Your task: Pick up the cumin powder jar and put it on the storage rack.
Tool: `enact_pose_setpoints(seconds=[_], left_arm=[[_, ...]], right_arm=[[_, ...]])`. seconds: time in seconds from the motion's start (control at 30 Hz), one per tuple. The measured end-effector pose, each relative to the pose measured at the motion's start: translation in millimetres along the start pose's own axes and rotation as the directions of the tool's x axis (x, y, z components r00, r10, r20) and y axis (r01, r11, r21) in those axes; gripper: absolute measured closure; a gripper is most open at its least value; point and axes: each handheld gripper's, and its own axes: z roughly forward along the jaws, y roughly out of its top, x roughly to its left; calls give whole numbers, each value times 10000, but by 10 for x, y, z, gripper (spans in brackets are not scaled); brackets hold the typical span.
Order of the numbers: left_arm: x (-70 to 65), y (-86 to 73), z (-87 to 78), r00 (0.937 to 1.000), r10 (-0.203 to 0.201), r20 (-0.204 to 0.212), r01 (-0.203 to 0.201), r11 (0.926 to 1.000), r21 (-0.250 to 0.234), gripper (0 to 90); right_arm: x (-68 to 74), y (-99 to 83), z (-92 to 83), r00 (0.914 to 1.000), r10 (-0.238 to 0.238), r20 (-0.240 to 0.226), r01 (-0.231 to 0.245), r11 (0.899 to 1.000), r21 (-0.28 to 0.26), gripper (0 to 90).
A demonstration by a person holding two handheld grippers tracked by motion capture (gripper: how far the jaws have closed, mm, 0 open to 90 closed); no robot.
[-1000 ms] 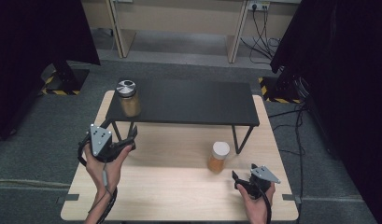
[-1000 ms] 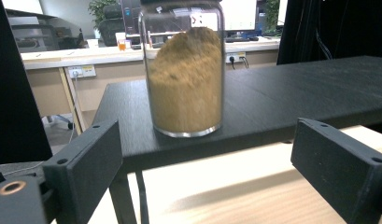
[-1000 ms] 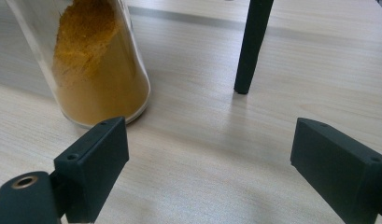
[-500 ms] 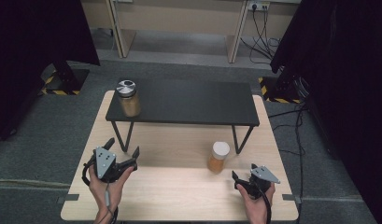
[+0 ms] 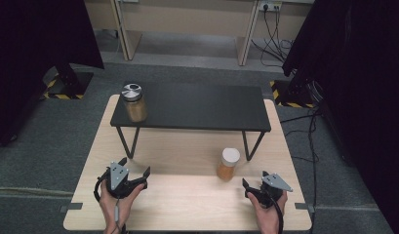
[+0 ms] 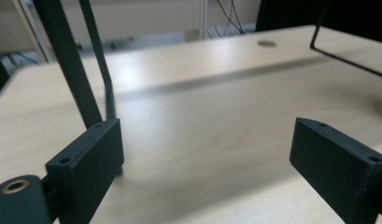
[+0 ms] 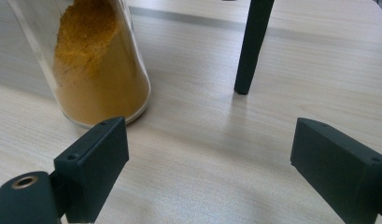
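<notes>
High view: two open tongs low on the desk, two jars apart

High view shows a light wooden desk [image 5: 187, 204] with a low black shelf [image 5: 197, 105] standing on its far half on thin black legs. On the left end of the shelf stands a glass jar with a metal lid [image 5: 134, 102], holding brown powder. A second jar, with a white lid [image 5: 229, 164] and orange powder, stands on the desk just in front of the shelf's right legs.

Near the desk's front edge, the left tongs [image 5: 134, 171] are held in the person's left hand [image 5: 116, 200], in front of the shelf's left legs. The right tongs [image 5: 253, 184] are in the right hand [image 5: 266, 212], just to the right of the white-lid jar and not touching it. From above, both pairs look spread.

Left gripper view confirms this: the jaws of the left tongs [image 6: 205, 158] stand wide apart with bare desk between them, and two black shelf legs [image 6: 69, 60] rise close behind the left jaw, a detail too small to see from above.

Right gripper view shows the right tongs [image 7: 209, 163] also wide apart and empty. The orange powder jar [image 7: 97, 60] stands beyond the left jaw, and its powder surface lies sloped inside the glass. One shelf leg [image 7: 251, 46] stands farther back. The lid is out of this frame.
</notes>
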Motion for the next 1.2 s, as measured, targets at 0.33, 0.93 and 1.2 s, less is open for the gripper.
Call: enact_pose_setpoints(seconds=[0.33, 0.93, 1.2], left_arm=[[18, 129, 103, 9993, 0, 378, -55, 9894, 1451, 121], [58, 125, 245, 9961, -260, 844, 28, 9645, 2642, 136], [65, 68, 307, 9953, -183, 954, -99, 9577, 2876, 136]], right_arm=[[0, 0, 0, 10000, -4, -4, 4, 10000, 3, 115], [3, 0, -1, 10000, -78, 0, 78, 10000, -1, 115], [-7, -4, -2, 10000, -15, -40, 15, 10000, -23, 115]])
